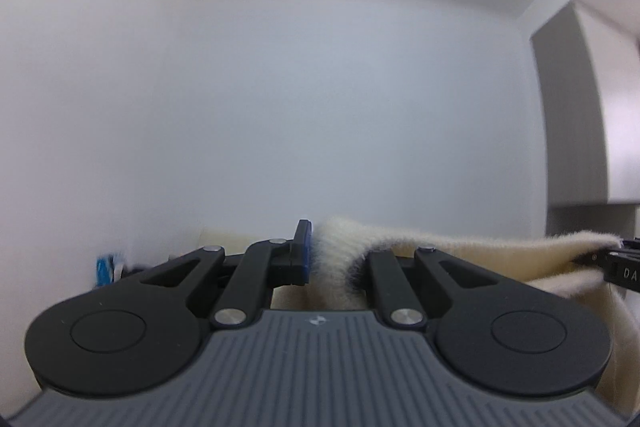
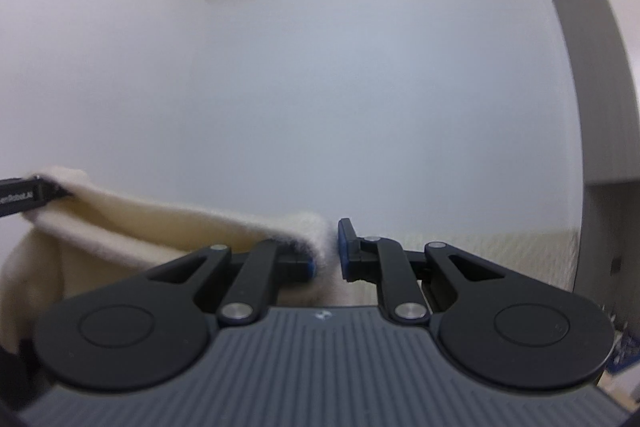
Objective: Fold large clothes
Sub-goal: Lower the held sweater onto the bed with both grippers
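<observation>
A fluffy cream garment is held up in the air between both grippers, facing a white wall. In the left wrist view my left gripper is shut on one corner of the cloth, which bulges between the blue pads. Its edge stretches right to my right gripper, seen at the frame's edge. In the right wrist view my right gripper is shut on the other corner of the cream garment. The cloth runs left to my left gripper and hangs down out of sight.
A white wall fills most of both views. A grey cabinet stands at the right; in the right wrist view the grey cabinet is also at the right. A pale textured surface lies low behind. A small blue object sits low left.
</observation>
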